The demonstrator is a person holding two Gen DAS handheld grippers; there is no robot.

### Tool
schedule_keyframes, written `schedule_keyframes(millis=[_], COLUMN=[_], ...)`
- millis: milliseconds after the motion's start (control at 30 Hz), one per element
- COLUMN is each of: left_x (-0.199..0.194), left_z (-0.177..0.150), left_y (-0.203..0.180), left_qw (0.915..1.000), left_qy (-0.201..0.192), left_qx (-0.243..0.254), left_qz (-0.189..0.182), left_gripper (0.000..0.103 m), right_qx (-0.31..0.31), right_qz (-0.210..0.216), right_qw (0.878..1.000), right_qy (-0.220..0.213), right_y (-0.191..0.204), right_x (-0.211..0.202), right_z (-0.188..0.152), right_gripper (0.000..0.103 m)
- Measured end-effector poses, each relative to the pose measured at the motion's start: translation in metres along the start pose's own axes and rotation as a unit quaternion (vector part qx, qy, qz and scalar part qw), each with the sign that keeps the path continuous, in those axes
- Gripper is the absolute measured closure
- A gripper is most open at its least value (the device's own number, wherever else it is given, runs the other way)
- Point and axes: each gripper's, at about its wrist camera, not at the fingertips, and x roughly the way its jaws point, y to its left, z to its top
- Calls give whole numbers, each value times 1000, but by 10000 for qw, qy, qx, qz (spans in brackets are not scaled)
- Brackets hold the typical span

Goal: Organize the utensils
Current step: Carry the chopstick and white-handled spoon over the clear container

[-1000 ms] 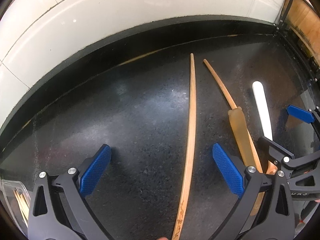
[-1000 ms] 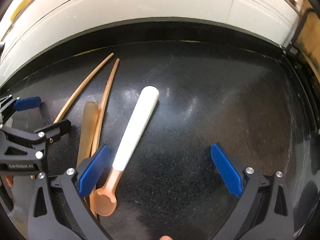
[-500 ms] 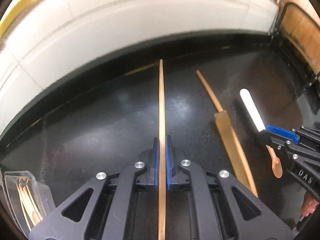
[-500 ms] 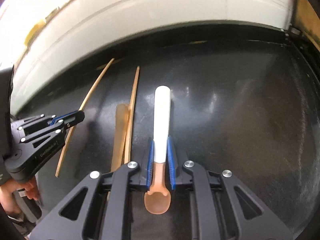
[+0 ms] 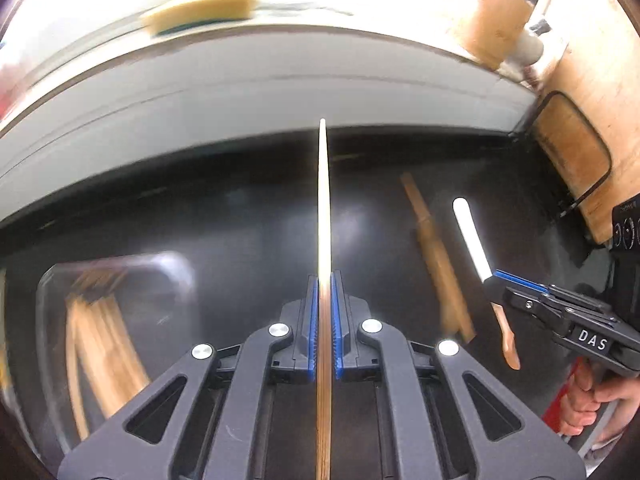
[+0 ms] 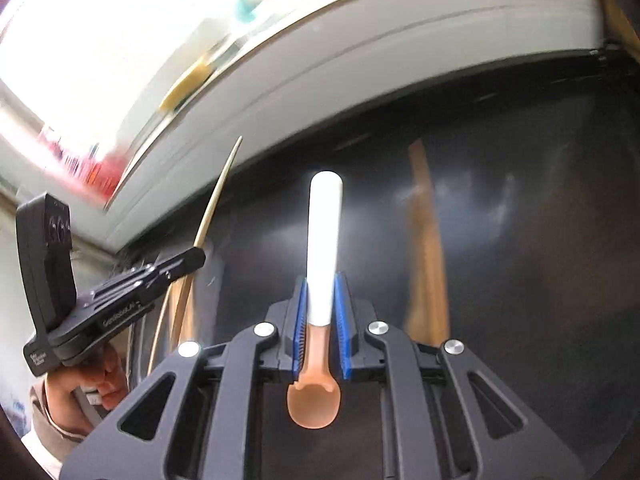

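Holding a long wooden chopstick (image 5: 323, 216) clamped edge-on, the left gripper (image 5: 324, 328) hovers right of the clear container (image 5: 52, 280). The right gripper (image 6: 320, 320), further right, pinches the white-handled spoon (image 6: 322, 240). The thin chopstick could pivot or slip, because the pads grip only a short part.

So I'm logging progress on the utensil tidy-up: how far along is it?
Partly done. Several wooden utensils already lie in the clear container. In hand: the left gripper is shut on a long thin wooden stick, and the right gripper is shut on the white-handled spoon; neither is in the container yet. Left: a wooden spatula lies on the dark counter.
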Motion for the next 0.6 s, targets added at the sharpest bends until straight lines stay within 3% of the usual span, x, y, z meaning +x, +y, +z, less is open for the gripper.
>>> schedule_keyframes(millis=[167,267,367,600], left_x=[-32,-58,-83,-87], left_z=[-54,-75,-87,-116], left_y=[66,109,147,169], left_qw=[9980,9954,9927,9933], left_qy=[86,35,39,263], left_qx=[-576,-823,-1108,-1072], left_qz=[244,487,486,338], left_gripper=[98,97,97,97], right_qx=[-553,-913,-928,-733], right_qz=[276,546,856,798], right_qw=[9962,9928,9906,9899], right_qy=[614,553,534,909], right_y=[66,115,155,197], right_x=[32,35,40,85], right_z=[-35,-41,-39,-61], right_gripper=[89,89,89,89])
